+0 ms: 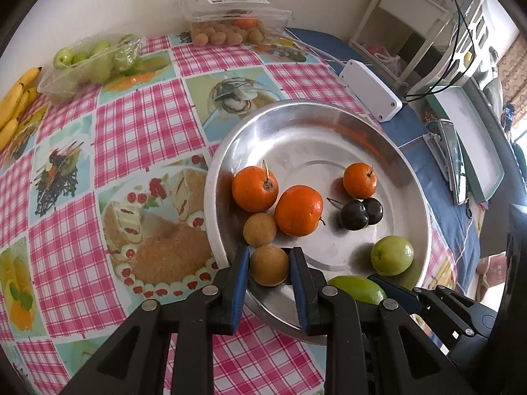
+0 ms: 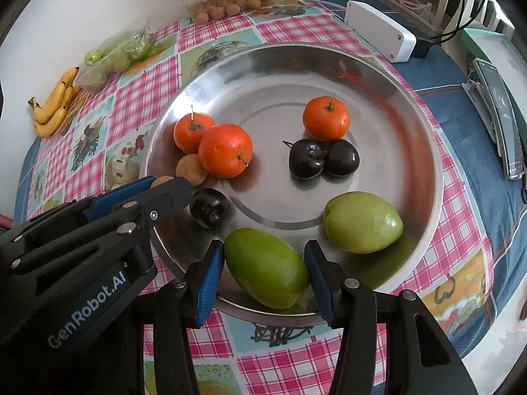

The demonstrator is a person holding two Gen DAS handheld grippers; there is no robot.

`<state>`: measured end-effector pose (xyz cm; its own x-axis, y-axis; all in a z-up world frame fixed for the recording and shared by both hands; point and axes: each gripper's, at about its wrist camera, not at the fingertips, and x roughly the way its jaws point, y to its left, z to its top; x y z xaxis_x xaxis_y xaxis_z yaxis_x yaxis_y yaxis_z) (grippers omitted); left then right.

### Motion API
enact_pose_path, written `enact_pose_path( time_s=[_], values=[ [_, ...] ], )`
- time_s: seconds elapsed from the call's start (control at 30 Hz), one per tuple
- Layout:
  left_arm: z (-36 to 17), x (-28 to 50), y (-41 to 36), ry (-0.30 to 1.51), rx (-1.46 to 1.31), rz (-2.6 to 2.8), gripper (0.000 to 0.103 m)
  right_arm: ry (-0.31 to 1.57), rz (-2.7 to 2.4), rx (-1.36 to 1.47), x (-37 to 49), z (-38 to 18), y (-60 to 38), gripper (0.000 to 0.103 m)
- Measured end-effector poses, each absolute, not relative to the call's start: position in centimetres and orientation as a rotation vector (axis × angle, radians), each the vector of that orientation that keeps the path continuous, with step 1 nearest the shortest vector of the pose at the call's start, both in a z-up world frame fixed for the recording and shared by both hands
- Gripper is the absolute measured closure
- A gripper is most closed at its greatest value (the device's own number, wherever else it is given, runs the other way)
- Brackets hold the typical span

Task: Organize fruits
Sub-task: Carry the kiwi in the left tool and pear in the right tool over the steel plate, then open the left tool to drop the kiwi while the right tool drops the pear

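fruits: oranges (image 2: pixel 225 151) | cherries (image 2: pixel 306 159) | green fruits (image 2: pixel 266 266) (in metal tray (image 2: pixel 411 105))

Each tool (image 2: pixel 262 275) has black linkage arms, silver rivets, blue finger pads (image 2: pixel 207 283); left tool (image 2: pixel 164 186) marked "GenRobot.AI".

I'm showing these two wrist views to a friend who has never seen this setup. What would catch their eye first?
Probably the big silver tray on the pink checked tablecloth, holding three bright oranges, dark cherries and green fruits. Next, the two blue-padded grippers at its near edge: the left gripper closed on a small brown fruit, the right gripper around a green fruit.
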<state>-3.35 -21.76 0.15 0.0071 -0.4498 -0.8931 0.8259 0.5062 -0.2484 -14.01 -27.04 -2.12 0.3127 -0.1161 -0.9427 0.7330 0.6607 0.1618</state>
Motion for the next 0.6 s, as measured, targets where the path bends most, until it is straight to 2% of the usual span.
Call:
enact_pose_path(
  time_s=[0.2,0.33,0.4,0.6],
  values=[
    [0.3,-3.5,-21.6,1.202,0.397,-1.048,0.073,1.124,-0.625,0.665,-14.1,-2.3,-27.2,0.050],
    [1.1,-3.5,-20.9,1.193,0.390,-1.040,0.066,1.123,-0.626,0.669,-14.2,-2.2,-27.3,0.050],
    [1.6,-3.3,-20.3,1.190,0.383,-1.026,0.061,1.116,-0.632,0.664,-14.2,-1.9,-27.3,0.051],
    [2.2,-1.8,-17.8,1.182,0.369,-0.897,0.034,1.095,-0.633,0.654,-14.5,-1.0,-26.9,0.051]
  ],
)
